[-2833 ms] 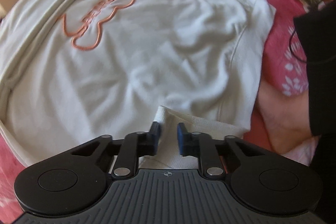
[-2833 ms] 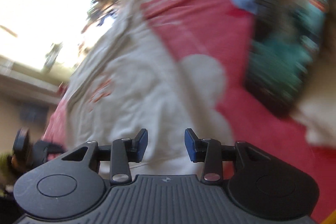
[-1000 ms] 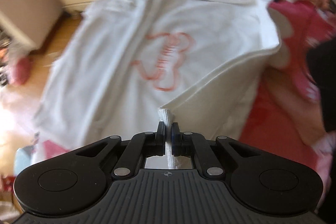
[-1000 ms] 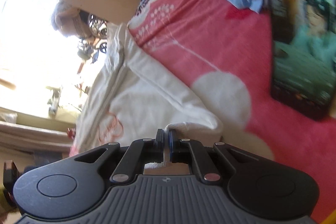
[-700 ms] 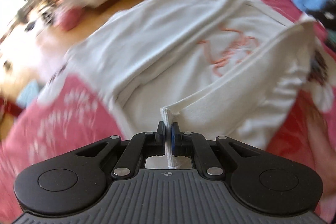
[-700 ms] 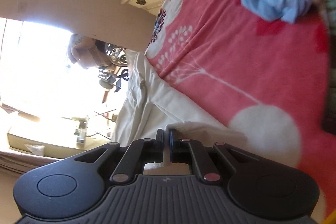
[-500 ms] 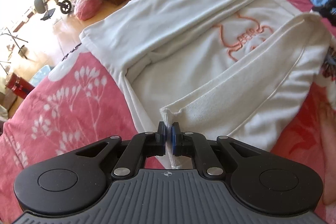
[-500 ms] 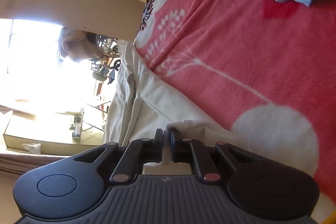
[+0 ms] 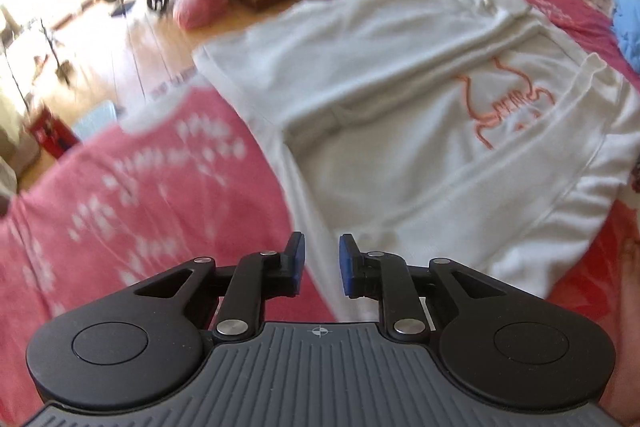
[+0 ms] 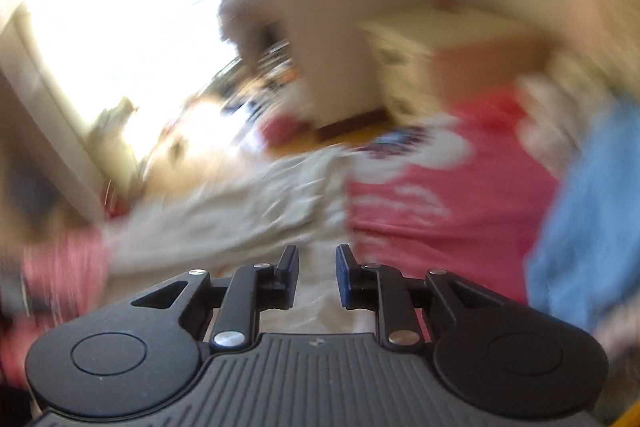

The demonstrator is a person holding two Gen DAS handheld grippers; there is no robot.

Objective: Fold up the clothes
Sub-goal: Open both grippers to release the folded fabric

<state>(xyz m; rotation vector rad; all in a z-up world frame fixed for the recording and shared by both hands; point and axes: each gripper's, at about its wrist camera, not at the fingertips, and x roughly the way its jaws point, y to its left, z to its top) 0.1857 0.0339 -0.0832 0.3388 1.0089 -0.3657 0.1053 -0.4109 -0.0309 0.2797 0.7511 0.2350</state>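
White sweatshirt [image 9: 400,115], soft and creased with an orange outline print, lies partly folded across the pink flowered bedspread [image 9: 132,187]. Left hand-held gripper [image 9: 319,263] and right hand-held gripper [image 10: 317,273] both gape empty. The right view is heavily blurred; a blue cloth [image 10: 584,215] smears at its edge.

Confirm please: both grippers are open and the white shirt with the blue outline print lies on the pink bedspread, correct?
Not quite: the outline print on the white shirt is orange, as the left wrist view shows. The left gripper and right gripper are open; the pink bedspread is right.
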